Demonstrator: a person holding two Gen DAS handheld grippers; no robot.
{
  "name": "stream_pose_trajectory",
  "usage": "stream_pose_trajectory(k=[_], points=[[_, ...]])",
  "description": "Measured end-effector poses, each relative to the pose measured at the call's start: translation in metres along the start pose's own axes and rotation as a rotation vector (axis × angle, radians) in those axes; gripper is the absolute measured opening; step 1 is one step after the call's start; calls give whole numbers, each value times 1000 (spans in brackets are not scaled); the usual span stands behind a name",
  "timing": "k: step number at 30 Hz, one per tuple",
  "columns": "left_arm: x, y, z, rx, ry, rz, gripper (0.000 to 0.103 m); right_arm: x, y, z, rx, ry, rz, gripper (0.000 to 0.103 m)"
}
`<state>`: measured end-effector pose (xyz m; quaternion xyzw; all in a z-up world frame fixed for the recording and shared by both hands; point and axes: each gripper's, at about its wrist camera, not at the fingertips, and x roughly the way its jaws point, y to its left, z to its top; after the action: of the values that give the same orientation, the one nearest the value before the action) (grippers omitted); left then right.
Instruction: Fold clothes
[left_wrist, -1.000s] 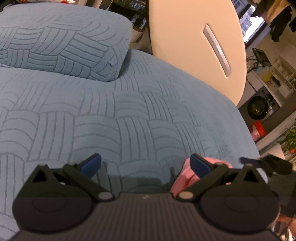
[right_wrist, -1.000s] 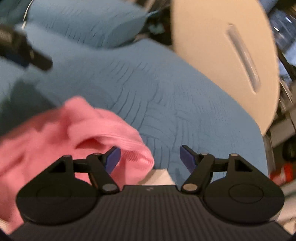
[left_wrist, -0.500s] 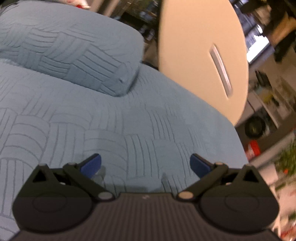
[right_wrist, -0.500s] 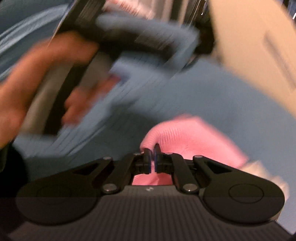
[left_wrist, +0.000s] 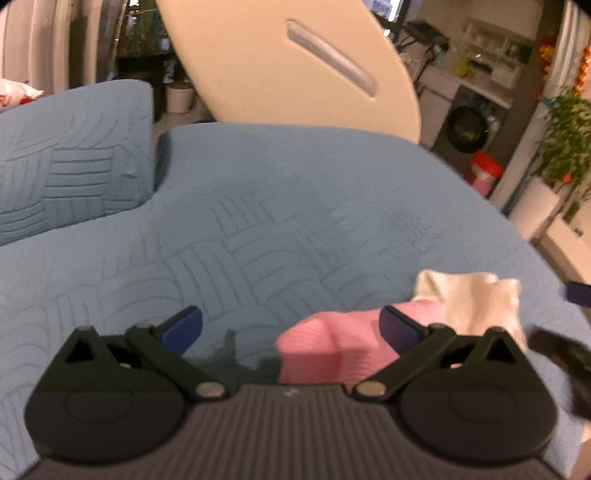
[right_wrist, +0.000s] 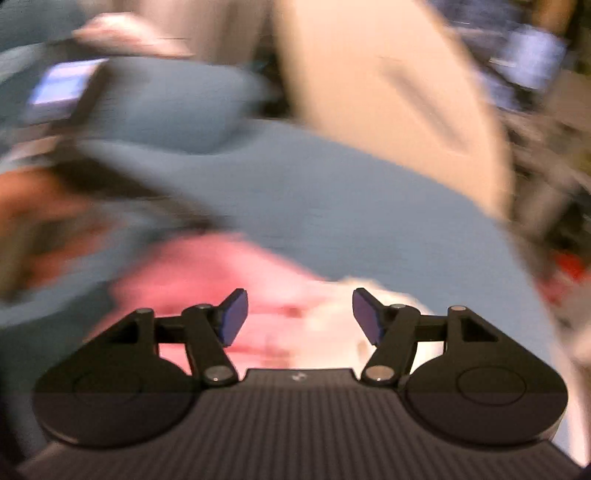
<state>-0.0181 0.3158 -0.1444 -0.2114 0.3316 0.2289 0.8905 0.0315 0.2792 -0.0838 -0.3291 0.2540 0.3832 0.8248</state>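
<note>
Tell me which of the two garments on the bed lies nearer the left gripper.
The pink garment, ribbed, lying just ahead of the left gripper; the cream garment lies beyond it, farther right.

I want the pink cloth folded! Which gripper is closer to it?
Right, probably. The right gripper hangs just above the pink cloth; the left gripper sits beside its edge.

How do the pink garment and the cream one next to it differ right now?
Colour: the pink garment is bright pink with a ribbed knit; the cream garment is pale beige, texture unclear.
Place: in the left wrist view the pink garment lies partly between the left gripper's open fingers; the cream garment lies beyond its right finger.
Both lie bunched, unfolded, side by side on the blue bedspread, gripped by neither gripper.
</note>
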Motion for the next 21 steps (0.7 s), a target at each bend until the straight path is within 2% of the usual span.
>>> stream_pose_trajectory(k=[3,4,5,6,7,8,10,11,14,16,18,19,21], points=[[12,-10,-7,83,46,38,103,39,-4,-8,49,81,-29,65],[18,-14,-11,119,65,71,103,53,-3,-13,57,107,-42,64],[28,-18,-17,175,84,121,103,67,-3,-18,66,132,-55,55],[33,-20,-21,222,87,159,103,74,-9,-25,79,113,-83,40],[37,-22,-24,257,88,185,103,71,-15,-27,89,95,-94,6],[37,-23,-25,275,85,191,103,58,-25,-29,159,38,-94,10],[35,-24,-24,295,85,194,103,32,-44,-32,296,-76,-93,10],[34,-25,-23,305,84,198,103,33,-43,-32,308,-88,-93,10],[30,-32,-27,405,76,236,103,-16,-66,-60,483,-183,-39,10],[26,-38,-30,478,68,262,103,-35,-73,-91,613,-175,-3,12],[25,-41,-35,538,67,279,103,-23,-73,-134,713,-46,4,15],[25,-41,-38,560,68,287,103,-15,-72,-148,735,15,25,23],[23,-42,-39,583,71,291,103,0,-70,-177,775,136,68,27]])
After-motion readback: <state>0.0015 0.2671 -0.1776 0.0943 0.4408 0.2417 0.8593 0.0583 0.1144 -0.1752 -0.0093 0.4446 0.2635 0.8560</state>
